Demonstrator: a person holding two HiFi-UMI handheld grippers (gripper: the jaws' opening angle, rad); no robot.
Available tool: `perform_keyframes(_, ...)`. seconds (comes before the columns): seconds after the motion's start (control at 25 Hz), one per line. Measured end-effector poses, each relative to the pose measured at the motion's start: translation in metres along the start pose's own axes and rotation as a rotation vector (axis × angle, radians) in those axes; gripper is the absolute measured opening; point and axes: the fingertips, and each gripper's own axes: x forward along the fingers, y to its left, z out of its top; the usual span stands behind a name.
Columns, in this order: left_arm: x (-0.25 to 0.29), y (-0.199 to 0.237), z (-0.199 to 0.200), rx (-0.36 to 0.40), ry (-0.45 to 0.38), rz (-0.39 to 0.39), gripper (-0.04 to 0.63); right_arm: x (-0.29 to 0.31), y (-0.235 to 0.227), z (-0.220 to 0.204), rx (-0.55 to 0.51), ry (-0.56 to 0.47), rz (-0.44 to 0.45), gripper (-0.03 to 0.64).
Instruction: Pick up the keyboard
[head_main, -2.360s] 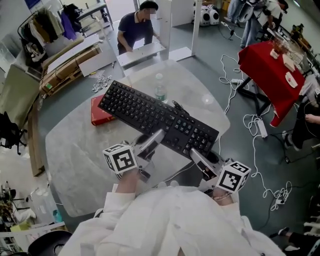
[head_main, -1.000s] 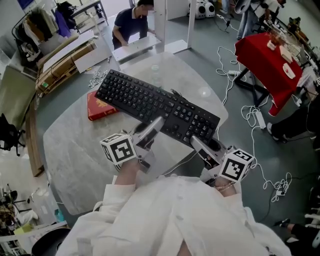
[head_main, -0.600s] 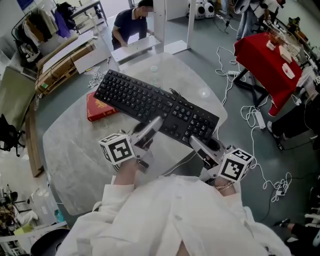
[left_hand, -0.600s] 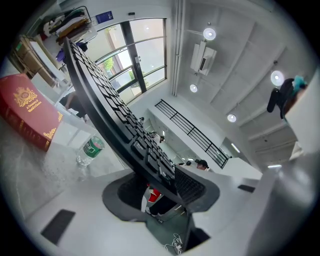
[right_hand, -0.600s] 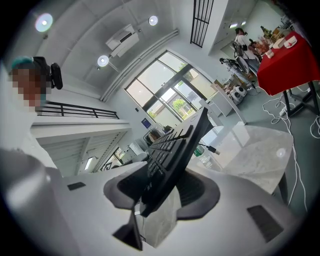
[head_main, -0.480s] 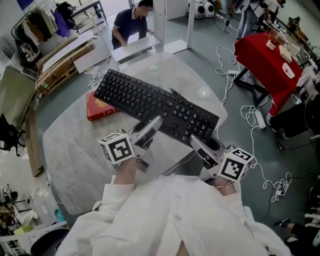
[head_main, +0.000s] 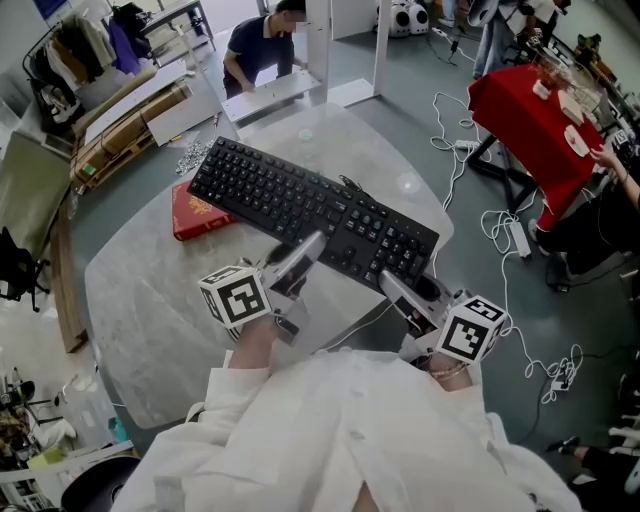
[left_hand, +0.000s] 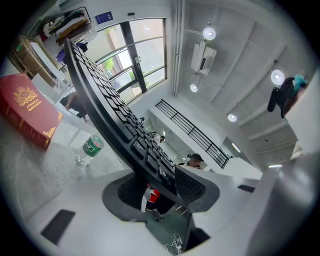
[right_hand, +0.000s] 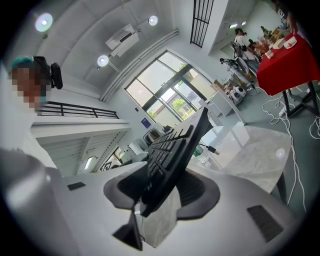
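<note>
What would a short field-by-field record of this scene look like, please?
keyboard: black, full-size, angled across the table, near edge gripped
left gripper: shut on keyboard's near edge, left of middle
right gripper: shut on keyboard's near edge, number-pad end
red book: on table, partly hidden by keyboard's left end
bottle: on table beyond keyboard
table: pale marble top

Left gripper (head_main: 315, 246) and right gripper (head_main: 388, 284) point level, fingers (head_main: 402, 299) gripping keyboard (head_main: 300, 200).
</note>
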Motion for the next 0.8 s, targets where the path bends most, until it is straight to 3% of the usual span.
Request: perform_keyframes(0.8,-0.0022,0.0019,0.0020,-0.006,0.002,-0.002,0.166,0.0029,0.0021,-0.0010,-0.004,0.002,-0.003,0.169)
